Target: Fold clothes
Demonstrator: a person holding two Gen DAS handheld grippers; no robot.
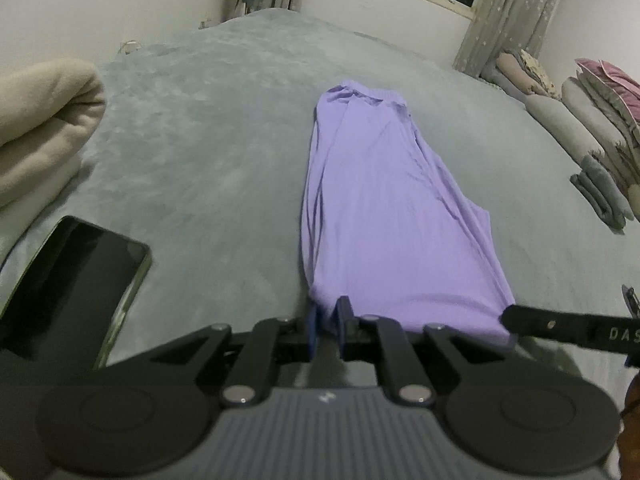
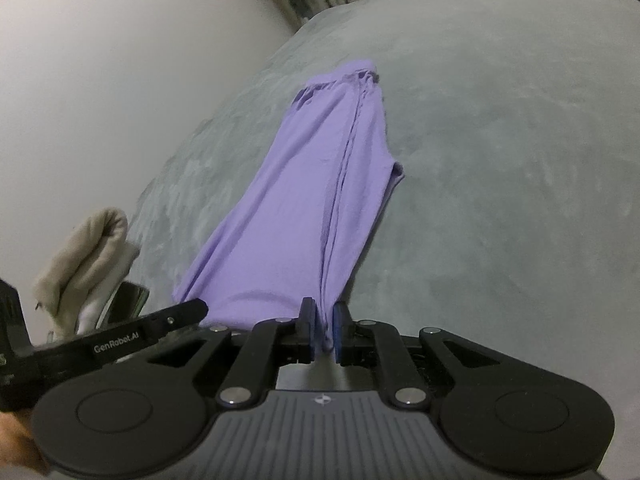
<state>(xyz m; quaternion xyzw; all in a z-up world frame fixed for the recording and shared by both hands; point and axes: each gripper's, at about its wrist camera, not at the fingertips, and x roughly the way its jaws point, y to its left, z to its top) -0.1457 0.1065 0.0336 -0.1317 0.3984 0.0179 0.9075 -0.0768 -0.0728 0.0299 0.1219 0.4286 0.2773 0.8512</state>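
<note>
Both grippers' jaws pinch the purple garment's (image 1: pixel 384 200) near edge, left (image 1: pixel 327 330) and right (image 2: pixel 322 330).

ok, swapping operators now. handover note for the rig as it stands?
Left hand-held gripper: shut on the near left corner of the purple garment.
Right hand-held gripper: shut on its near right corner.
Garment: a long narrow strip running away from you on the grey bed cover, sides seemingly already folded in.
Left: probably carry the near end over to the far end, then smooth.
Phone and beige blanket lie to the left.
</note>
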